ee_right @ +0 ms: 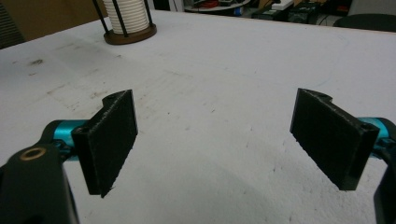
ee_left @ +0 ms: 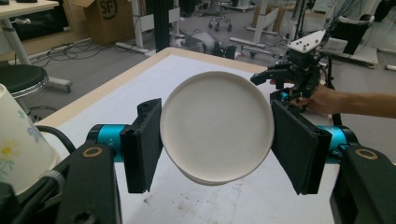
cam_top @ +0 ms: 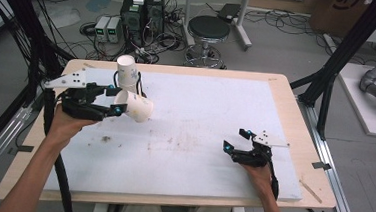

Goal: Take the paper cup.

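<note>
**What the Views Left Out**

In the left gripper view, the pads hid both sides of the held cup (ee_left: 217, 128), and the frame's left edge cut off a flowered cup (ee_left: 16, 144). In the right gripper view, the top edge cropped the cup stack (ee_right: 126, 14) in its holder (ee_right: 130, 33). The high view's bottom edge cut both forearms.

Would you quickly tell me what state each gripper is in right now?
Left gripper: shut on a white paper cup, held sideways above the table.
Right gripper: open, nothing between its jaws.
</note>
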Tool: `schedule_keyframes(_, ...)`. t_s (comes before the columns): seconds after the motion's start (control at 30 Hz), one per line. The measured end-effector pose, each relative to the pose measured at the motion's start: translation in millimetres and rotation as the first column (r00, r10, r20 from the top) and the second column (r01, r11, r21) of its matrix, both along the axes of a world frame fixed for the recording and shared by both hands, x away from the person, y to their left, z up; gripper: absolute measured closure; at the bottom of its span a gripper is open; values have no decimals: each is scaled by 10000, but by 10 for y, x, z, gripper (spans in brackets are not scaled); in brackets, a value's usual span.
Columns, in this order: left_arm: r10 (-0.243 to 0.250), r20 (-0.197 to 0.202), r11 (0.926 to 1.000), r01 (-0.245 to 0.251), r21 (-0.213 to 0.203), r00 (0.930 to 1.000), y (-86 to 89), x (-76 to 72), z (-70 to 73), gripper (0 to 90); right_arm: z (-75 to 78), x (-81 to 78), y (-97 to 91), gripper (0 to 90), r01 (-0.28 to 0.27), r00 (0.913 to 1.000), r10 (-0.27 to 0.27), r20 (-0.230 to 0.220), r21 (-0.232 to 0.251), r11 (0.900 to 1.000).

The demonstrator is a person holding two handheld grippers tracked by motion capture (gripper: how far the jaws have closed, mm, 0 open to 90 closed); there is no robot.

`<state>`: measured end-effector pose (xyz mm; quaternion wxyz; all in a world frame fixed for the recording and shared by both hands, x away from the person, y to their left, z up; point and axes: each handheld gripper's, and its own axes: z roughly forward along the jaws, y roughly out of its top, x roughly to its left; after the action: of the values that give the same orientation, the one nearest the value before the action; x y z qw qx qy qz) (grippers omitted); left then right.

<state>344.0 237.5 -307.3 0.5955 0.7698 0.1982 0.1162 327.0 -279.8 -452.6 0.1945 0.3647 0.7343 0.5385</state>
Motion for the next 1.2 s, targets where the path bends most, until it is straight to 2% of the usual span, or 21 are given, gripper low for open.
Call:
schedule_keyframes(0.03, -5, 88, 9999, 7, -164, 10000, -12, -17, -48, 368, 0, -2, 2, 151, 10, 10000, -10, -33, 35, 10000)
schedule_keyframes(0.2, -27, 233, 9994, 35, -333, 9997, -60, -59, -168, 369, 1, -6, 1, 151, -6, 10000, 6, -19, 37, 10000)
schedule_keyframes(0.3, -46, 192, 9994, 52, -351, 9998, -82, -63, -220, 368, 1, -12, 2, 151, 1, 10000, -1, -23, 55, 10000)
schedule_keyframes(0.43, -302, 104, 9981, 307, -533, 9995, -133, -49, -314, 369, 1, -14, 1, 151, 9, 10000, -9, -19, 42, 10000)
schedule_keyframes(0.6, -627, 43, 9968, 628, -485, 9980, -213, -47, -409, 368, 0, -13, -8, 151, -23, 10000, 22, 47, 93, 10000)
schedule_keyframes(0.7, -765, -31, 9970, 765, -146, 9971, -260, -47, -435, 368, 0, -16, -12, 151, -38, 10000, 37, 36, 161, 9999)
schedule_keyframes(0.77, -884, -47, 9959, 883, -188, 9961, -278, -51, -441, 368, -1, -14, -11, 151, -120, 9998, 119, 159, 70, 9999)
schedule_keyframes(0.83, -938, -62, 9955, 936, -173, 9956, -290, -53, -446, 368, 1, -17, -7, 151, -146, 9999, 145, 39, 94, 9998)
schedule_keyframes(1.1, -968, -92, 9952, 967, -141, 9953, -287, -53, -470, 369, 1, -12, -2, 151, -115, 9999, 115, 61, 38, 9999)
schedule_keyframes(1.2, -1030, -228, 9946, 1027, -169, 9944, -274, -23, -497, 368, 1, -17, 0, 151, -130, 9999, 130, 104, 33, 9999)
